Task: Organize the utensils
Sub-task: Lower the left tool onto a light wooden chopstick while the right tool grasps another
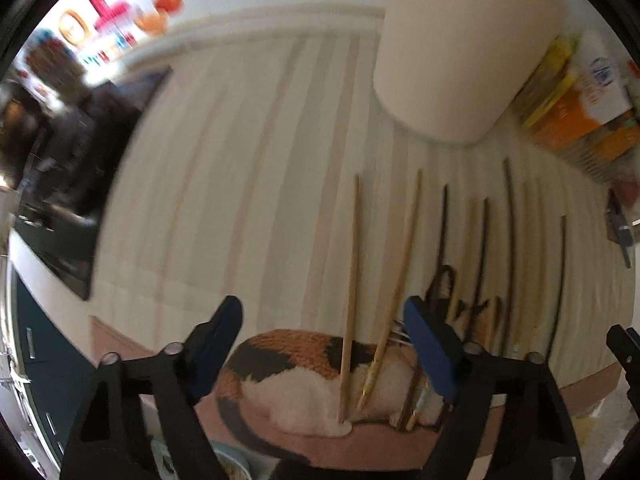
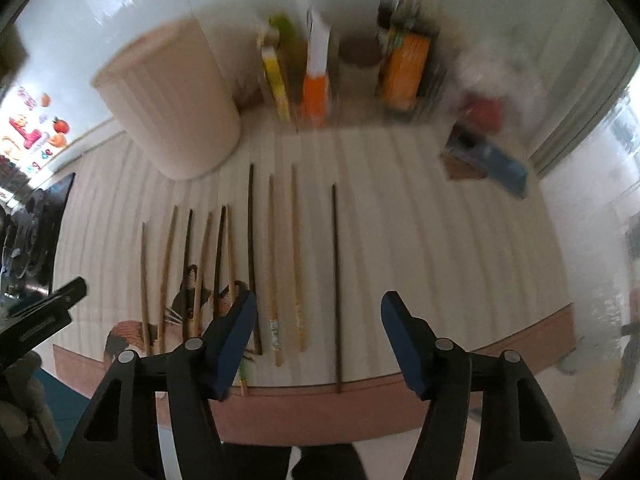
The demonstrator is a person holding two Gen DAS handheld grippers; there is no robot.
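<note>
Several chopsticks, some light wood and some dark, lie side by side on a cream striped placemat [image 2: 420,248] with a cat picture [image 1: 304,376]. A beige ribbed holder [image 2: 172,100] stands upright at the mat's far edge. My left gripper [image 1: 322,312] hangs open over the mat's near edge. Two light chopsticks [image 1: 353,264] [image 1: 404,256] lie between its blue fingers [image 1: 428,344], which touch neither. My right gripper [image 2: 319,304] is open above a dark chopstick [image 2: 335,280] and two light ones [image 2: 272,264]. Its pads press on nothing.
Boxes and sauce bottles [image 2: 404,48] line the wall behind the mat, with a yellow box [image 2: 276,76] beside the holder. A blue packet [image 2: 492,160] lies at the far right. The mat's brown border [image 2: 360,404] runs along the near table edge. A dark screen [image 1: 72,184] sits left.
</note>
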